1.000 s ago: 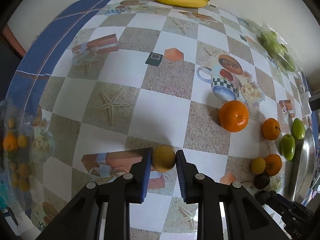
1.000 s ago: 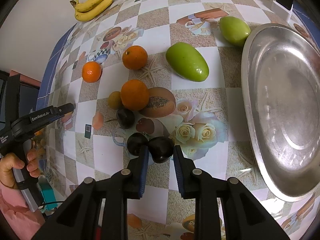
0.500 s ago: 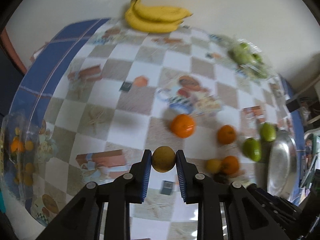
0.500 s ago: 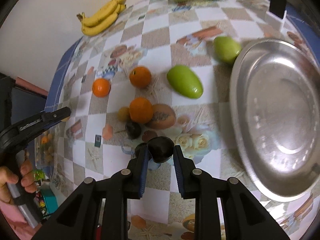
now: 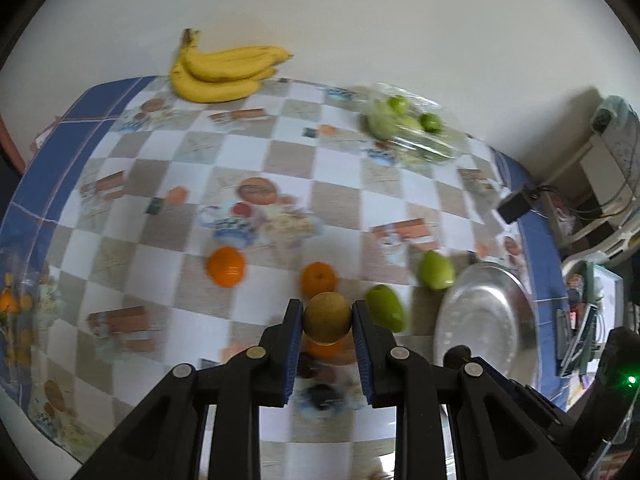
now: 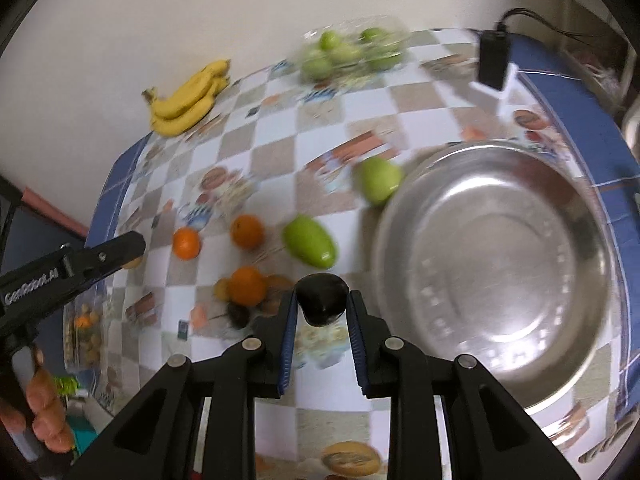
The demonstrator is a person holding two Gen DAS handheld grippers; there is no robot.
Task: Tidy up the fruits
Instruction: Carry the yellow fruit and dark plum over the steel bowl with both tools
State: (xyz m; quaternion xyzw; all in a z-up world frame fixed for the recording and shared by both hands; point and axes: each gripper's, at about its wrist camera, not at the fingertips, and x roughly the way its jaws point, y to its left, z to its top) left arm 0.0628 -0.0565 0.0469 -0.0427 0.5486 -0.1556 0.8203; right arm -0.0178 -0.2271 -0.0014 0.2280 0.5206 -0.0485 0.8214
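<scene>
Left claw [image 5: 326, 320] clamps a round yellow fruit [image 5: 327, 317]; right claw [image 6: 321, 300] clamps a dark plum [image 6: 321, 298]

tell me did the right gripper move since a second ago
Yes. The right gripper, shut on the dark fruit, has risen off the tablecloth and shifted toward the metal tray.

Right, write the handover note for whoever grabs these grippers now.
Left gripper: shut on a yellow-brown fruit, held above the table.
Right gripper: shut on a dark plum, held up beside the metal bowl.
Bowl: nothing in it yet.
On the tablecloth loose: three oranges, two green mangoes, a small yellow fruit, another dark plum.
Bananas and bagged green fruit sit by the wall.
Left: probably drop both held fruits in the bowl, then gather the rest.
</scene>
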